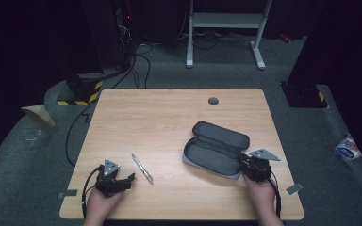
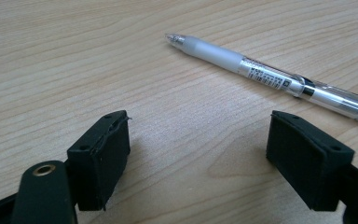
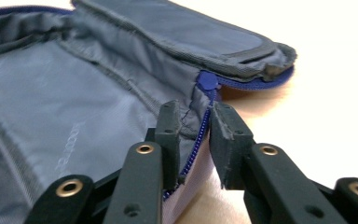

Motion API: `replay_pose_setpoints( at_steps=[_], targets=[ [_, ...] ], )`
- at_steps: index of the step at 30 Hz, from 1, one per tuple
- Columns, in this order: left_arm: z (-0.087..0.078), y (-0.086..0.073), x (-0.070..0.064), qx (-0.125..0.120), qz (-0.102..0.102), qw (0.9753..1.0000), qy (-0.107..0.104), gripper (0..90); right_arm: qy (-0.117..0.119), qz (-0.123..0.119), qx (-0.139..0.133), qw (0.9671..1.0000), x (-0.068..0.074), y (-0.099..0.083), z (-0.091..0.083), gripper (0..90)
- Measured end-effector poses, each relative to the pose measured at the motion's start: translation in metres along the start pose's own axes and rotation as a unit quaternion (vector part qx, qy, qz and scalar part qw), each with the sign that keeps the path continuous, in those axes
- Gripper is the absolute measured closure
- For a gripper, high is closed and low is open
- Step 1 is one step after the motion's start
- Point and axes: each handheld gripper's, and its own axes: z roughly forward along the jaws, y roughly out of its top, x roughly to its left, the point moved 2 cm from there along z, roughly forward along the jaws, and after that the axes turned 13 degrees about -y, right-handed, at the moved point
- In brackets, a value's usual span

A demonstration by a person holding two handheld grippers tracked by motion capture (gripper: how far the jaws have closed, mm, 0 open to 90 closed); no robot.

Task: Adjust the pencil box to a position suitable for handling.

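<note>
A clear pen [image 1: 142,168] with a white grip lies on the wooden table [image 1: 160,117], slanted, just right of my left gripper [image 1: 130,180]. In the left gripper view the pen [image 2: 261,74] rests just beyond the open gripper [image 2: 198,154], with bare wood between the jaws. A grey pencil case [image 1: 214,148] lies unzipped and spread open at the right. My right gripper [image 1: 242,162] is at its near right corner. In the right gripper view the gripper [image 3: 196,126] pinches the case [image 3: 74,93] at its blue zipper edge, below the zipper pull [image 3: 207,81].
A round cable hole [image 1: 213,100] sits near the table's far edge. Tape marks [image 1: 294,188] lie on the floor by the front corners. Beyond the table are a white desk frame [image 1: 226,28], cables [image 1: 136,61] and a yellow-black striped block [image 1: 82,96].
</note>
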Motion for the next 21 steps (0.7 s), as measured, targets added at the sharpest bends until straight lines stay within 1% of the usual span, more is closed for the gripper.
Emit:
replay_pose_setpoints(
  at_steps=[2,4,6,7,8,10,12,13,16,17,19,21],
  targets=[
    [0.000,0.000,0.000,0.000,0.000,1.0000,0.000,21.7,0.005,0.002,-0.001,1.0000,-0.001,0.001,0.003,74.6],
    [0.000,0.000,0.000,0.000,-0.001,1.0000,0.001,21.9,0.008,0.004,-0.002,1.0000,-0.003,0.001,0.005,72.9],
    [0.000,0.000,0.000,0.000,0.000,1.0000,0.001,22.0,0.006,0.013,-0.002,0.9999,-0.004,0.002,0.004,65.8],
    [0.000,0.000,0.000,0.000,0.000,1.0000,0.002,22.1,0.008,0.022,-0.001,0.9997,-0.006,0.002,0.001,62.5],
    [0.000,0.000,0.000,0.000,0.000,1.0000,0.001,22.1,0.008,0.022,-0.003,0.9997,-0.007,0.002,-0.001,60.1],
    [0.000,0.000,0.000,0.000,0.000,1.0000,0.002,22.2,0.008,0.020,-0.005,0.9997,-0.007,0.001,-0.008,58.3],
    [0.000,0.000,0.000,0.000,0.000,1.0000,0.002,22.2,0.010,0.023,-0.010,0.9996,-0.007,-0.003,-0.016,58.0],
    [0.000,0.000,0.000,0.000,0.000,1.0000,0.002,22.1,0.016,0.026,-0.011,0.9995,-0.008,-0.005,-0.019,57.6],
    [0.000,0.000,0.000,0.000,0.000,1.0000,0.001,22.1,0.020,0.028,-0.009,0.9994,-0.007,-0.009,-0.028,57.3],
    [0.000,0.000,0.000,0.000,0.000,1.0000,0.001,22.1,0.022,0.027,-0.008,0.9994,-0.006,-0.010,-0.029,57.4],
    [0.000,0.000,0.000,0.000,0.000,1.0000,0.001,22.0,0.029,0.032,0.003,0.9991,-0.004,-0.013,-0.029,58.4],
    [0.000,0.000,0.000,0.000,0.001,1.0000,0.000,21.9,0.035,0.034,0.008,0.9988,-0.001,-0.014,-0.028,62.4]
  ],
)
